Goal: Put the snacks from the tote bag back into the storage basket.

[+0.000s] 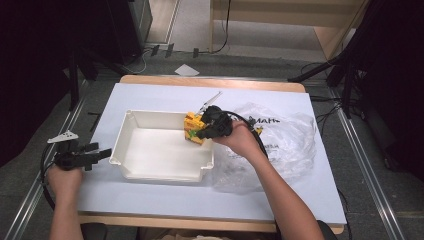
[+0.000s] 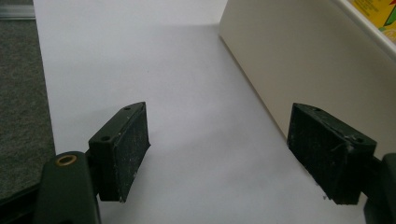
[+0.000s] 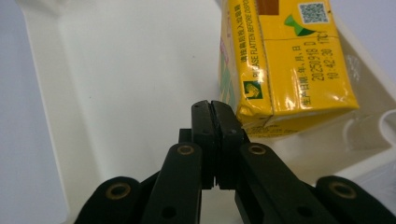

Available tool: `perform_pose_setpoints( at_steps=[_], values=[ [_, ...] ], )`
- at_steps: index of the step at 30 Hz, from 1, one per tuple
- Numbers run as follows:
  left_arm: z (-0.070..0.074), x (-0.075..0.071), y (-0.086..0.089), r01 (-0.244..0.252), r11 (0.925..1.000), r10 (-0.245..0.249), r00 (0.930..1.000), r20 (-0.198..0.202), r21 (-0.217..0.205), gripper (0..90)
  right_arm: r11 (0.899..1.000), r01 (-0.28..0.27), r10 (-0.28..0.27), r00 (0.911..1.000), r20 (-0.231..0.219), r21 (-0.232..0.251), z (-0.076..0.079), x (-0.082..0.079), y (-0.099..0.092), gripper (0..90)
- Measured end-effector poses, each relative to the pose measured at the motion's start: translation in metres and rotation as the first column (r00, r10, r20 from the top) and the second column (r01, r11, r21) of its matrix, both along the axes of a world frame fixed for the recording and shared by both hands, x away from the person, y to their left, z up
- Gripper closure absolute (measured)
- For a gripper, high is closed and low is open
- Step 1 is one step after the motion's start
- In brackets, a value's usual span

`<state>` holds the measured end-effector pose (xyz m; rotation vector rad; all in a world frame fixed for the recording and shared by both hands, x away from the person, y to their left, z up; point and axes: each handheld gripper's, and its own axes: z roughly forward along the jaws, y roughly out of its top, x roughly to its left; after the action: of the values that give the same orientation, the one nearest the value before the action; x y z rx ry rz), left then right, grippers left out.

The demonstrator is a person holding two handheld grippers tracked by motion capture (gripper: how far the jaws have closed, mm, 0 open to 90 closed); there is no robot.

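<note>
Presently the right gripper (image 3: 215, 108) has its jaws fully together with nothing between them, its tips against the lower corner of the yellow drink carton (image 3: 285, 60). That carton stands inside the white tray (image 1: 150, 142) at its right wall; whether it leans on the rim is unclear. Left gripper (image 2: 219, 154) rests wide apart, holding nothing, beside the tray's outer wall on the white tabletop (image 1: 165, 95). A clear plastic bag (image 1: 290, 140) lies right of the tray.

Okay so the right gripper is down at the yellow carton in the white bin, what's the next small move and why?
Probably open the right gripper and shift it toward the yellow carton. Its jaws are pressed together on nothing beside the carton's lower corner, so the carton, which leans at the white bin wall, is not gripped.
</note>
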<state>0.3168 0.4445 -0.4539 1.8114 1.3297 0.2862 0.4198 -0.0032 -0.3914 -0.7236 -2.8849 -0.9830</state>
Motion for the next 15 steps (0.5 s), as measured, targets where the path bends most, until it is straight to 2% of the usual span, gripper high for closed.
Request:
perform_pose_setpoints(
  at_steps=[9, 15],
  values=[
    [-0.0001, 0.0002, -0.0003, 0.001, 1.0, -0.001, 1.0, 0.0, 0.0, 22.1, 1.0, 0.03, -0.03, 0.9995, -0.001, 0.003, -0.0007, 0.0042, -0.0057, 90.0],
    [-0.0003, 0.0003, -0.0003, 0.002, 1.0, -0.002, 1.0, -0.003, 0.001, 22.1, 0.999, 0.031, -0.031, 0.9995, -0.004, 0.011, -0.0018, 0.0066, -0.0079, 90.0]
  ],
)
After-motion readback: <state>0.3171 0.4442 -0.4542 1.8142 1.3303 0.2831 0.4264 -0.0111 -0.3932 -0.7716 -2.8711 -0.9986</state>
